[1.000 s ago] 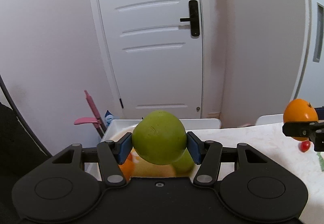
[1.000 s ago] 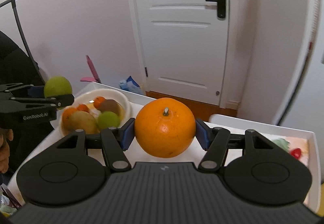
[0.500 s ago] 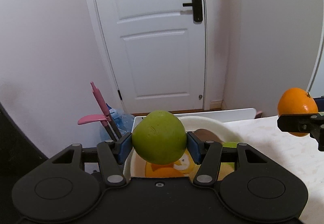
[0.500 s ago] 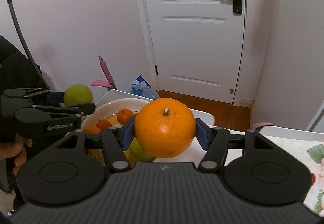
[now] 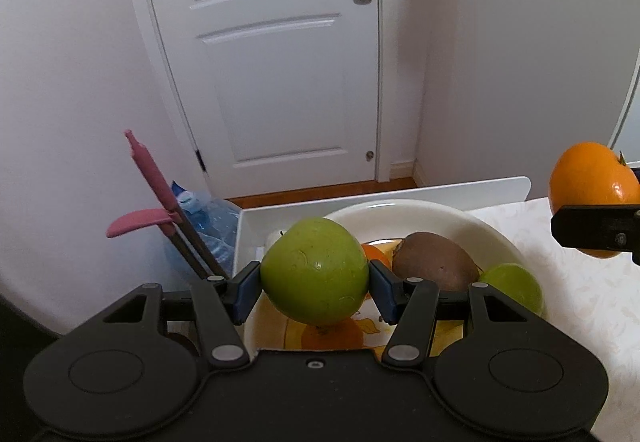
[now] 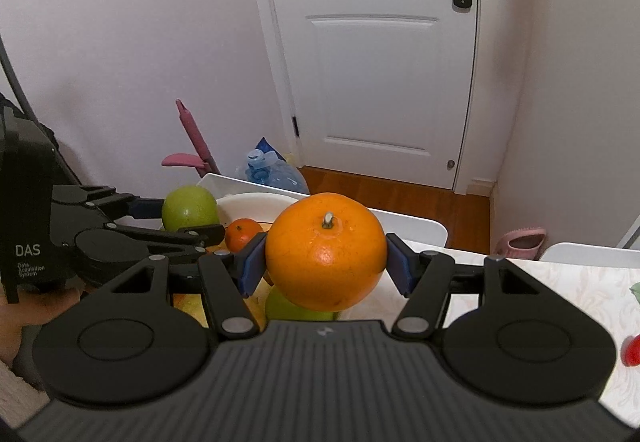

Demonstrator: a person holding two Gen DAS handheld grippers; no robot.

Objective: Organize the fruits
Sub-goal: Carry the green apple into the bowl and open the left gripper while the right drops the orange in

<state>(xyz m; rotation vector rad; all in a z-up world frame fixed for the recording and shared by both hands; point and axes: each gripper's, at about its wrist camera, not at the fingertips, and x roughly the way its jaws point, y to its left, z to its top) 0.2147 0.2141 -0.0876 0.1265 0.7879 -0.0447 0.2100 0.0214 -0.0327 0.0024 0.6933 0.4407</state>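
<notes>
My left gripper (image 5: 315, 280) is shut on a green apple (image 5: 315, 270) and holds it above the near left rim of a cream bowl (image 5: 420, 212). The bowl holds a brown kiwi (image 5: 434, 266), a second green fruit (image 5: 514, 288) and a small orange fruit (image 6: 242, 233). My right gripper (image 6: 325, 268) is shut on a large orange (image 6: 325, 256) and holds it above the bowl's right side; the orange also shows in the left wrist view (image 5: 592, 188). The left gripper with its apple (image 6: 190, 207) shows at the left of the right wrist view.
The bowl stands at the left end of a white tray (image 5: 440, 190) on a patterned tablecloth (image 5: 592, 306). A small red fruit (image 6: 632, 351) lies on the cloth at the right. A pink-handled tool (image 5: 154, 182) and a water jug (image 5: 208, 218) stand on the floor beyond, before a white door (image 5: 280, 54).
Both grippers have moved in over the bowl with their fruits still held. The bowl now lies closer beneath them and the kiwi has come into view.
</notes>
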